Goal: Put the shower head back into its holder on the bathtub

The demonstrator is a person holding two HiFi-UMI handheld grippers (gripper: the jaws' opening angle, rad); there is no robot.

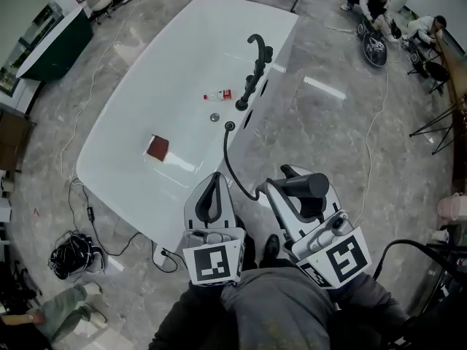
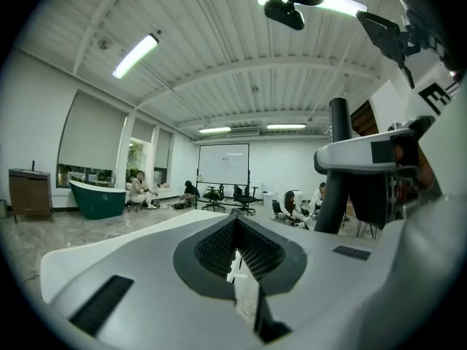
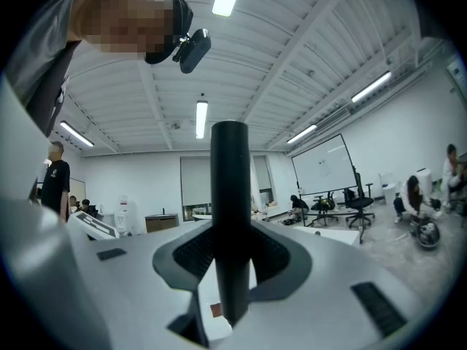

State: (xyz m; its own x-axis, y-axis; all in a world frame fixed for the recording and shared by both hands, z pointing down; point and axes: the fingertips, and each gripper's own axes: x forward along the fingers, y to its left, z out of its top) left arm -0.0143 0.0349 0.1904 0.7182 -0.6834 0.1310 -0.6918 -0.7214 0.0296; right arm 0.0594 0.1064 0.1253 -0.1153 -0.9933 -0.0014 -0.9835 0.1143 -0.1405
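Observation:
The white bathtub lies ahead, with its black faucet and holder on the right rim. A black hose runs from the rim to the black shower head. My right gripper is shut on it near the tub's front corner. In the right gripper view the shower head's handle stands upright between the jaws of the right gripper. My left gripper hangs beside it on the left, shut with nothing in it. The left gripper view shows the shower head at the right.
Inside the tub lie a small red-and-white bottle and a reddish square object. Cables and a black bundle lie on the floor at the left. A dark green tub stands far left. People sit at the back right.

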